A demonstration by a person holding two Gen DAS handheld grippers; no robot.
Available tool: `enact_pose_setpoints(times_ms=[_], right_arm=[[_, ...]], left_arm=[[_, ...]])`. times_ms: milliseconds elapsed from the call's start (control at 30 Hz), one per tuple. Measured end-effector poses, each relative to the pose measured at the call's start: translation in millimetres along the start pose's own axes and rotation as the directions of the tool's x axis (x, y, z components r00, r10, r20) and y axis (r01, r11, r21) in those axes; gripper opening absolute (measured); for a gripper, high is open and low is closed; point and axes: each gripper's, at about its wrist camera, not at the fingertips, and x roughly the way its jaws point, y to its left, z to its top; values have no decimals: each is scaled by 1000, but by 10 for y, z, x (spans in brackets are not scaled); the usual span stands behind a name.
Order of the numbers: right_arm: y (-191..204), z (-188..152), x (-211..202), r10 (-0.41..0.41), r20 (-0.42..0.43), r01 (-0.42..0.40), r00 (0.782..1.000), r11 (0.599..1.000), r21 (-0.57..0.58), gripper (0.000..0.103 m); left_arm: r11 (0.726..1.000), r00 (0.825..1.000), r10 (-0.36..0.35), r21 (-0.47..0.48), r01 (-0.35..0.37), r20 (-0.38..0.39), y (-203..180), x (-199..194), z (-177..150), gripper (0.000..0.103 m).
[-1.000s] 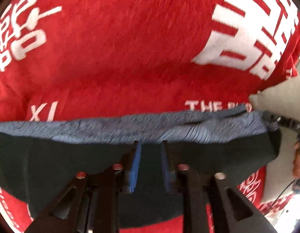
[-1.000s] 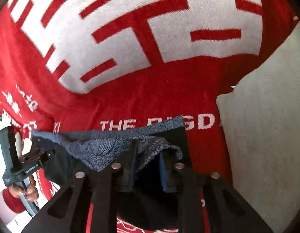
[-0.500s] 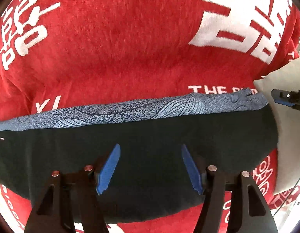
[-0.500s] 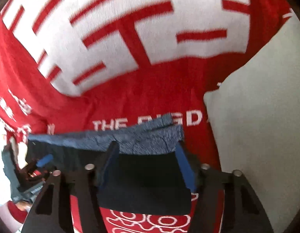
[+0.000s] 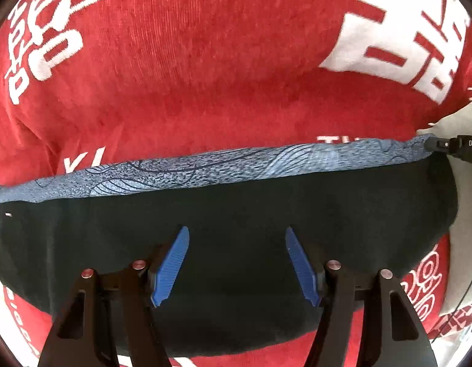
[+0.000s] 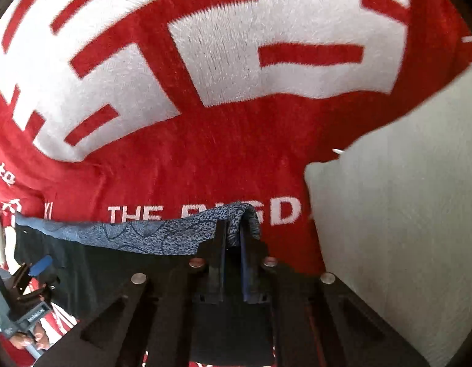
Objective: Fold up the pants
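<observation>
We see the left gripper (image 5: 237, 263) w/ jaws wide, pants (image 5: 236, 214) lying flat beneath & between them, untouched. Right gripper (image 6: 232, 232) jaws just closed, pinching the pants' blue patterned waistband (image 6: 162, 237) at its corner.

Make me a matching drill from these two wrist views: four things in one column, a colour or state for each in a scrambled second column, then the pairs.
Things
1. left gripper
2. right gripper
3. black pants with a blue-grey patterned waistband
4. fuzzy blanket with large white lettering

States or colours
A. red, spread under everything
B. shut on the patterned waistband corner
C. open, blue pads apart above the dark cloth
D. lying flat, waistband edge along the far side

Pairs: 1-C, 2-B, 3-D, 4-A. The right gripper's jaws have just been closing, with the waistband between them.
</observation>
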Motion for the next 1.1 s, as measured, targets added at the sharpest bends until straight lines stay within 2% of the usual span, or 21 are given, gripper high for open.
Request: enact_pose_setpoints(times_ms=[33, 100, 133, 167, 233, 300, 400, 467, 533, 567, 600, 667, 767, 833, 933, 1100], right_arm=[[-18, 22, 79, -16, -30, 16, 999, 1000, 5, 10], [-76, 16, 173, -53, -90, 56, 995, 998, 30, 20], [-90, -4, 121, -79, -75, 82, 994, 996, 40, 35], [-76, -32, 32, -85, -41, 87, 996, 996, 34, 36], [28, -125, -194, -69, 33, 69, 997, 998, -5, 36], [182, -218, -323, -2, 63, 5, 998, 999, -47, 36], [510, -383, -168, 63, 9, -61, 998, 991, -119, 36], [613, -459, 16, 36, -6, -37, 999, 989, -141, 36], [596, -487, 270, -7, -14, 5, 1000, 992, -129, 36], [554, -492, 309, 2, 14, 0, 1000, 992, -123, 36], [515, -478, 290, 2, 62, 6, 998, 992, -130, 35], [483, -463, 263, -22, 67, 31, 997, 990, -139, 33], [298, -421, 120, -114, 77, 122, 990, 987, -106, 33], [160, -461, -32, -121, 81, 125, 989, 991, -42, 37], [21, -637, -273, -84, 88, 84, 993, 996, 13, 37], [225, -1188, -429, -52, 92, 52, 994, 999, 2, 37]], left_arm=[[1000, 1000, 8, -8, -8, -7, 20, 5, 24, 67], [1000, 1000, 3, -18, -3, 16, 56, -55, 78, 66], [1000, 999, 7, -18, -6, 43, 73, -110, 126, 66], [1000, 998, 13, -14, -12, 62, 86, -146, 168, 67], [1000, 997, 21, -3, -21, 73, 131, -154, 247, 67], [999, 998, 36, -2, -36, 57, 163, -54, 309, 67], [998, 997, 66, -9, -65, 35, 205, 189, 350, 67], [997, 998, 65, -47, -64, 10, 280, 373, 385, 70], [995, 996, 69, -72, -65, 47, 324, 415, 423, 73], [995, 996, 73, -66, -70, 51, 338, 427, 446, 73], [995, 996, 74, -65, -71, 52, 361, 436, 468, 73], [992, 992, 113, -71, -109, 57, 454, 436, 519, 73], [979, 987, 159, -138, -152, 39, 715, 365, 558, 73], [974, 985, 166, -163, -157, 38, 869, 222, 496, 73], [978, 984, 171, -124, -165, 39, 903, 57, 304, 73], [986, 988, 155, -52, -156, -27, 764, 90, -241, 73]])
